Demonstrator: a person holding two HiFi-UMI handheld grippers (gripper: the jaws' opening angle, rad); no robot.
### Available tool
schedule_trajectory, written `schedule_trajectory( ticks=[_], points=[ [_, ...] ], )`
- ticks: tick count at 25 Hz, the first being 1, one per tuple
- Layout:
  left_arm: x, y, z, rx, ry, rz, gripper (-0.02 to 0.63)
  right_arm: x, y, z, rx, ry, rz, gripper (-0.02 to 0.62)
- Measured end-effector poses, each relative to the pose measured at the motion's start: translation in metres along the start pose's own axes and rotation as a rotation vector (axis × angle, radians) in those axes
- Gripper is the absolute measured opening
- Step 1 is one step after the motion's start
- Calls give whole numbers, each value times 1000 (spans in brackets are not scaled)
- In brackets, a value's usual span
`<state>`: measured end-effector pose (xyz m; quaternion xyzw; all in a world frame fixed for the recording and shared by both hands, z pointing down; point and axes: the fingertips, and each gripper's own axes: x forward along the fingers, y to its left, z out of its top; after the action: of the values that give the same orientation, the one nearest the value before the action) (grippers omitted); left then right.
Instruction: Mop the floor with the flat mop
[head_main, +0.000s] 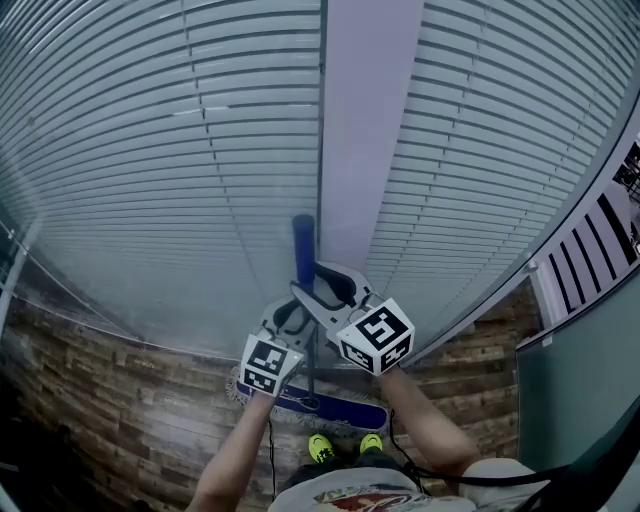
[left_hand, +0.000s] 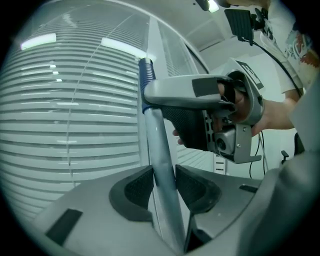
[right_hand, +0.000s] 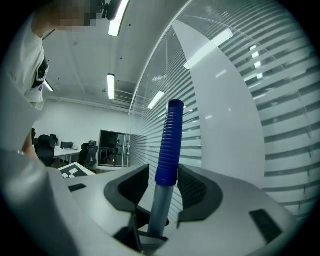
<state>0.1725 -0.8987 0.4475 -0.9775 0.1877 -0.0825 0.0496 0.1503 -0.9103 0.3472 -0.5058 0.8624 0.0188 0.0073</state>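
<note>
The flat mop stands upright in front of me. Its blue head (head_main: 318, 404) lies on the wood floor by my feet, and the blue ribbed grip (head_main: 302, 248) tops the handle. My right gripper (head_main: 318, 287) is shut on the handle where the blue grip (right_hand: 170, 142) meets the grey pole, with the pads (right_hand: 192, 187) on either side. My left gripper (head_main: 296, 322) is shut on the bare grey pole (left_hand: 159, 145) just below it, and its pads (left_hand: 139, 186) press both sides. In the left gripper view the right gripper (left_hand: 148, 100) reaches across the pole above, held by a hand.
A glass wall with horizontal blinds (head_main: 150, 150) and a white pillar (head_main: 365, 120) stand right ahead. Wood-pattern floor (head_main: 120, 400) spreads left and right. A grey partition (head_main: 585, 390) is at the right. Yellow-green shoes (head_main: 321, 446) sit behind the mop head. Office chairs (right_hand: 50, 145) stand far off.
</note>
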Motion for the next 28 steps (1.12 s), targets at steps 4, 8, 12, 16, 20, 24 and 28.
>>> schedule_trajectory(
  ticks=[4, 8, 12, 16, 20, 24, 28],
  points=[
    [-23, -42, 5, 3, -12, 5, 132, -28, 24, 19, -31, -44, 11, 160],
    [-31, -43, 11, -4, 22, 12, 132, -19, 31, 41, -62, -55, 55, 160],
    [-35, -86, 15, 61, 50, 0, 132, -63, 43, 46, -41, -77, 113, 148],
    [-28, -129, 19, 121, 53, -77, 147, -111, 44, 46, 24, -101, 148, 133],
    [-30, -175, 27, 105, 31, -170, 173, -162, 59, 51, 49, -124, 209, 127],
    [-42, -235, 30, 66, 10, -223, 173, -223, 88, 45, 49, -139, 293, 123],
    [-64, -287, 28, 64, 14, -234, 109, -273, 125, 42, 21, -136, 394, 121]
  ],
)
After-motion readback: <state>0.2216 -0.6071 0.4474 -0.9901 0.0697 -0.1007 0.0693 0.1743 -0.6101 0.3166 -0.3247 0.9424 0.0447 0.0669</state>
